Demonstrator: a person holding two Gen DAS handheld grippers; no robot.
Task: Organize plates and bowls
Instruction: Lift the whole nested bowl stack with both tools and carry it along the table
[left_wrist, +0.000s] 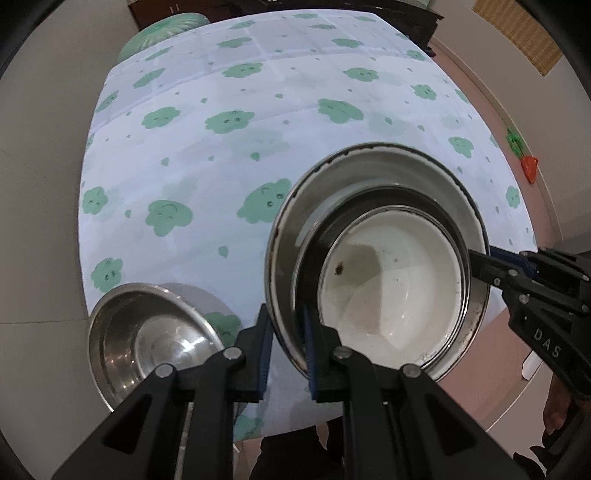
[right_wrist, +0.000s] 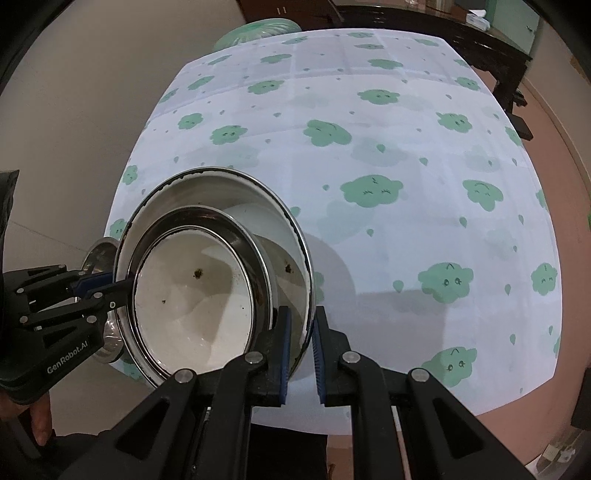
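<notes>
Both tongs grip opposite rims of a large white enamel bowl (left_wrist: 310, 206), lifted and tilted above the table (left_wrist: 207, 155) with its cloud-print cloth. Nested inside is a smaller white bowl (left_wrist: 391, 280) with a steel rim. The left tongs (left_wrist: 286, 347) are clamped on the near rim, pointing down; the right tongs (right_wrist: 300, 347) pinch the far rim. Only the left view fully shows a separate steel bowl (left_wrist: 147, 339) at the table's corner.

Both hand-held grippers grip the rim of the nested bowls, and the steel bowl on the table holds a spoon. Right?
Not quite: the steel bowl is empty, as the left wrist view shows. Both hand-held grippers, left and right, do grip the nested bowls by the rim.
</notes>
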